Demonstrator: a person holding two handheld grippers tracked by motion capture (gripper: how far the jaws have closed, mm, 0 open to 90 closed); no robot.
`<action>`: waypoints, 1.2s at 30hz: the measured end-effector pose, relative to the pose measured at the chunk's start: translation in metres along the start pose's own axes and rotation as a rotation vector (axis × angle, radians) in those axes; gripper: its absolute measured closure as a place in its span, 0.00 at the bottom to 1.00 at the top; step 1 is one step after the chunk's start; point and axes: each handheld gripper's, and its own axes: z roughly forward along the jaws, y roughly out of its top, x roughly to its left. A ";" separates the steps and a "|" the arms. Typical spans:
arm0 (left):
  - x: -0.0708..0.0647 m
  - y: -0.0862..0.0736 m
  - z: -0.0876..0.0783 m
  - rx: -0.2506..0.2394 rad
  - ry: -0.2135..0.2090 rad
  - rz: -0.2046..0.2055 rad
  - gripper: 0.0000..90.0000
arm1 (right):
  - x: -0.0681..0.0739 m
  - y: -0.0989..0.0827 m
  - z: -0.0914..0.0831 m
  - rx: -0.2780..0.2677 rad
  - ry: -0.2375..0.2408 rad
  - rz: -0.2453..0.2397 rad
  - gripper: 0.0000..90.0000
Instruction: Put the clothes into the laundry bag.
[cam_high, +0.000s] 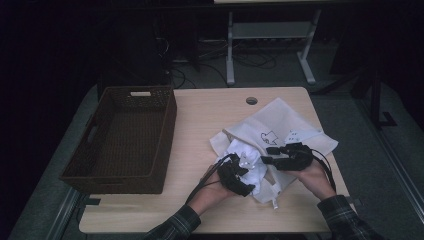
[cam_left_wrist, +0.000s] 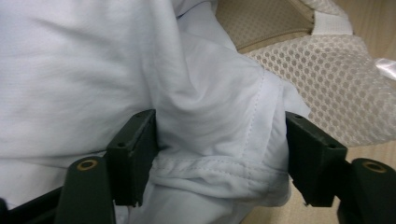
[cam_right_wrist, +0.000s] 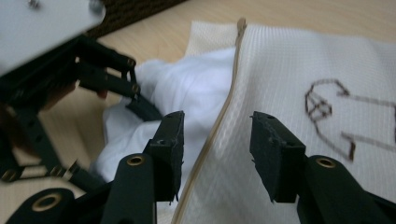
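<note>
A pale wooden table (cam_high: 200, 125) stands on grey carpet in a dim room, with a white desk frame (cam_high: 270, 45) and loose cables behind it. At its left sits an empty brown wicker basket (cam_high: 125, 137). Right of centre lies a white mesh laundry bag (cam_high: 285, 125) bearing a drawn mark, with a white garment (cam_high: 250, 167) bunched at its opening. The left tool (cam_left_wrist: 219, 154) pinches a hemmed fold of the garment. The right tool (cam_right_wrist: 215, 158) stands spread astride the bag's edge.
</note>
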 end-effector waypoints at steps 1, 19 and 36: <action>0.000 0.000 0.000 -0.001 0.005 -0.002 0.38 | 0.002 -0.002 -0.003 0.004 -0.001 0.003 0.60; 0.007 -0.001 -0.003 0.001 0.038 -0.021 0.83 | 0.023 -0.048 -0.007 0.119 -0.062 0.034 0.71; 0.010 0.021 -0.025 -0.165 -0.078 -0.117 0.87 | 0.024 -0.036 -0.023 0.067 -0.092 -0.008 0.96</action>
